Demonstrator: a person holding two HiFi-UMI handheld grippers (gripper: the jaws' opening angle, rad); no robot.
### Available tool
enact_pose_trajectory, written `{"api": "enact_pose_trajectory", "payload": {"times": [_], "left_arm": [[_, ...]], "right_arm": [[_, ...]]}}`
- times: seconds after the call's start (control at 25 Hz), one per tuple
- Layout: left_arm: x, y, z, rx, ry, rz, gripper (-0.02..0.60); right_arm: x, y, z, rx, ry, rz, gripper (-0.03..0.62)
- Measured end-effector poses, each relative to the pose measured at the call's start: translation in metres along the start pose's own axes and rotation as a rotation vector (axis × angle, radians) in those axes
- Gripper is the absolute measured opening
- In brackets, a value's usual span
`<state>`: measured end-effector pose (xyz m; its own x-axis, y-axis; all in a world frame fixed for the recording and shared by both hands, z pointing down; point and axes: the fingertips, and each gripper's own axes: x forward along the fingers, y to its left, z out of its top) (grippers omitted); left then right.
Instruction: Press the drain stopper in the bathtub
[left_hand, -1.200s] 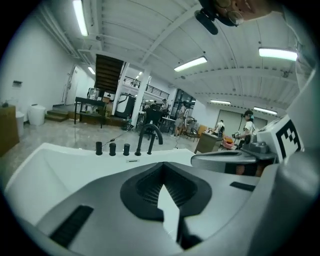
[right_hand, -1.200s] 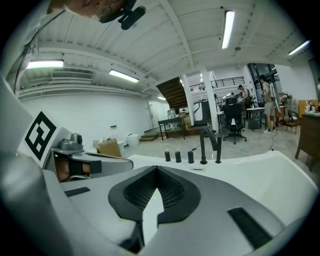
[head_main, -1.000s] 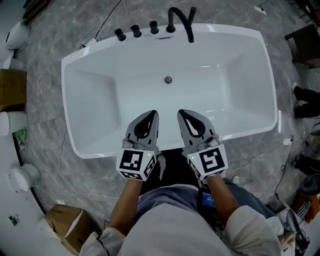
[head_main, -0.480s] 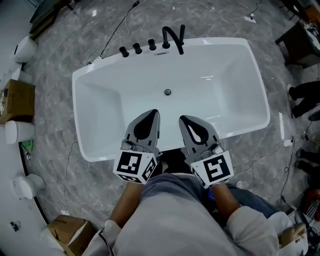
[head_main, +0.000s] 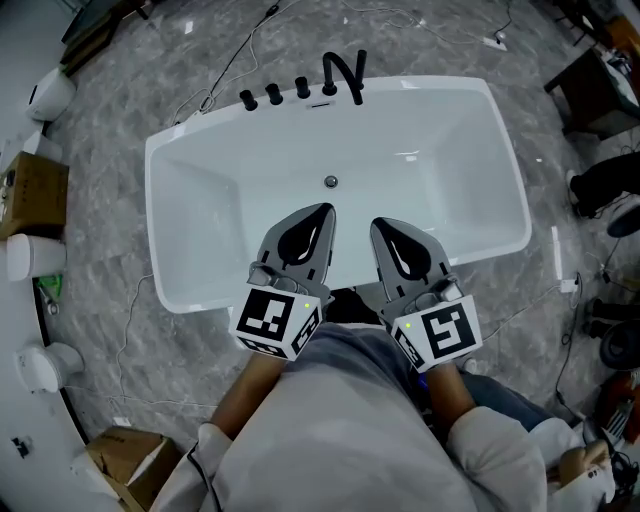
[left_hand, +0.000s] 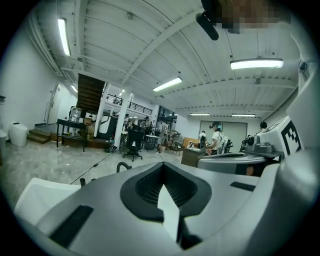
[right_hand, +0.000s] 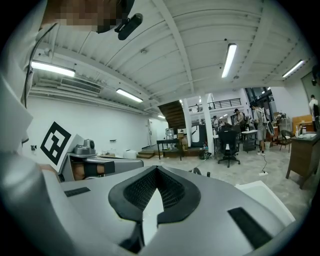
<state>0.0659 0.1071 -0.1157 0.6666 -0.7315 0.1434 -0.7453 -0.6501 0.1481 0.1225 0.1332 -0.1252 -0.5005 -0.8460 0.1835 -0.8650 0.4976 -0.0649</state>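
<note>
Head view shows the left hand-held gripper (head_main: 323, 210) and right hand-held gripper (head_main: 379, 225) clenched, empty, above the bathtub (head_main: 200, 200).

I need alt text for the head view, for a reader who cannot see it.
Seen from above, a person holds the left gripper and right gripper, both shut and empty, over the near side of a white bathtub. The drain stopper lies ahead, untouched.

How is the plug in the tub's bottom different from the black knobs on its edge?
The drain stopper is one small silvery disc lying low on the floor of the bathtub; the knobs are three, black, standing up on the far rim. Both look round from above.
</note>
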Motion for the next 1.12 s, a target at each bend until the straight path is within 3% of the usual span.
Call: {"api": "enact_pose_trajectory", "payload": {"times": [1.12], "left_arm": [[0.005,0.011,0.002,-0.019,0.005,0.021,0.006]], "right_arm": [[0.01,-0.012,-0.002,-0.026,0.04,0.007,0.015]]}}
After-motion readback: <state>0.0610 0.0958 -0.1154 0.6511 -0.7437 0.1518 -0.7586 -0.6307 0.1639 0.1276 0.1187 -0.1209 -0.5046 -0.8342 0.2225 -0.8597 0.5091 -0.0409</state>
